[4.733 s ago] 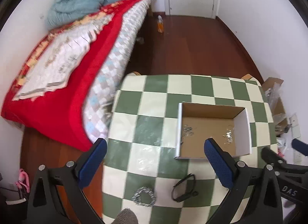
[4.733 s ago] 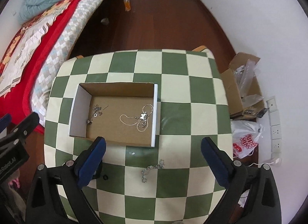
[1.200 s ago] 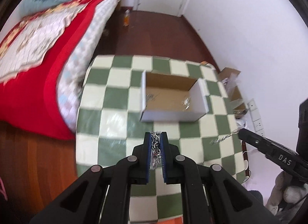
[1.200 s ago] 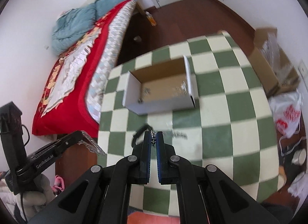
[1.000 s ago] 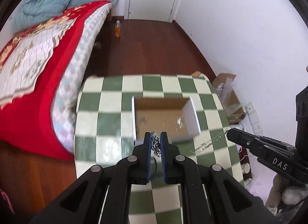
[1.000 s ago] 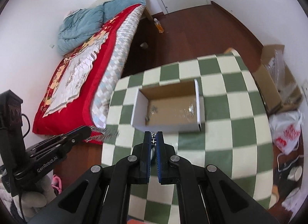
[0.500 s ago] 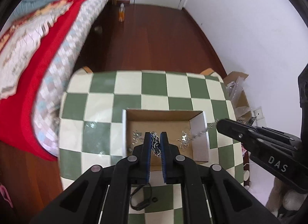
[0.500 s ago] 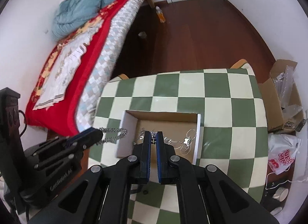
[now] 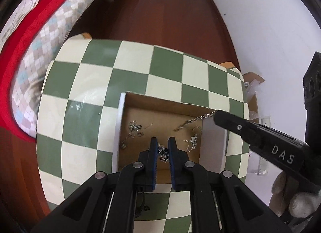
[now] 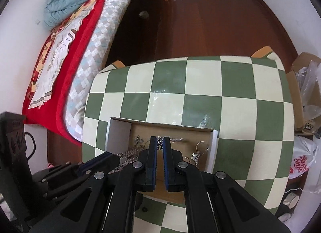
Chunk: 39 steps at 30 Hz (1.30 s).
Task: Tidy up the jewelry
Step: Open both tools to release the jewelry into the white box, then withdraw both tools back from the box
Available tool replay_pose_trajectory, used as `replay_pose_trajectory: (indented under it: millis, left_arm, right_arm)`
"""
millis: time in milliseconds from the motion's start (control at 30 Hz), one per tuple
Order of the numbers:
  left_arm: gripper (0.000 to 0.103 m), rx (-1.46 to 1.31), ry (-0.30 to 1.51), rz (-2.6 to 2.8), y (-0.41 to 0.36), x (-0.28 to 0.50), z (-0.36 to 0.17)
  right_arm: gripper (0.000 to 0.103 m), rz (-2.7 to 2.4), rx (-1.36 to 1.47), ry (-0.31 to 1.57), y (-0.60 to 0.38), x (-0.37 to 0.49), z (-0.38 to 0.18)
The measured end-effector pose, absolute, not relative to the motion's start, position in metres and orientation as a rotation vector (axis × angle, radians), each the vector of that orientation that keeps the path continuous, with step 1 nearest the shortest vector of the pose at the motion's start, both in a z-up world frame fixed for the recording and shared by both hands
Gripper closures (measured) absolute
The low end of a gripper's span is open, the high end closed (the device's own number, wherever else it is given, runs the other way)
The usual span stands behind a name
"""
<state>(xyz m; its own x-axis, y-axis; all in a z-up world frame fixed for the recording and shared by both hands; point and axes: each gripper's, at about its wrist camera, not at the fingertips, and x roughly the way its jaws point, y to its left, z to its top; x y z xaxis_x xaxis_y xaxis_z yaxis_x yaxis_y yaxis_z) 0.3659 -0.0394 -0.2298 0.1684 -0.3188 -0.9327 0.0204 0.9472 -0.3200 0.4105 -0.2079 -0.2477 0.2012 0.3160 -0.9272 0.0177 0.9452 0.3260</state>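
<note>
A shallow cardboard box (image 9: 120, 124) (image 10: 120, 130) sits on the green and cream checkered table (image 9: 84, 84) (image 10: 200, 96). My left gripper (image 9: 163, 144) hangs over the box's near part, shut on a silver chain bracelet (image 9: 163, 153); in the right wrist view the bracelet (image 10: 128, 153) sticks out of its tip. My right gripper (image 10: 159, 141) is over the box, shut on a thin silver chain (image 10: 176, 139), which dangles from its tip in the left wrist view (image 9: 192, 121). Earrings (image 9: 134, 130) and a necklace (image 9: 193, 140) lie in the box.
A black bangle (image 9: 143, 203) lies on the table just in front of the box, mostly hidden by my left gripper. A red-covered bed (image 10: 66, 48) stands to the left. A cardboard carton with plastic bags (image 10: 307, 92) sits on the floor to the right.
Both grippers have moved forward and down over the box with their chains still held. The box now looks larger and closer in both views.
</note>
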Motion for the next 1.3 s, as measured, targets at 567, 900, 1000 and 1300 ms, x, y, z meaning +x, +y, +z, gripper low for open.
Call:
replay_pose_trajectory:
  millis: [567, 900, 1000, 1300]
  left_arm:
    - [0.0, 0.005, 1.211, 0.021, -0.009, 0.34, -0.188]
    - [0.0, 0.05, 1.172, 0.063, 0.008, 0.306, -0.193]
    - [0.0, 0.048, 1.156, 0.064, 0.01, 0.296, -0.19]
    - [0.0, 0.044, 1.081, 0.046, 0.013, 0.269, -0.157]
  right_arm:
    - [0.012, -0.009, 0.154, 1.35, -0.224, 0.382, -0.231]
    - [0.004, -0.123, 0.042, 1.356, -0.211, 0.32, -0.242]
    - [0.004, -0.141, 0.036, 1.341, -0.207, 0.304, -0.242]
    - [0.004, -0.158, 0.051, 1.255, -0.2, 0.274, -0.213]
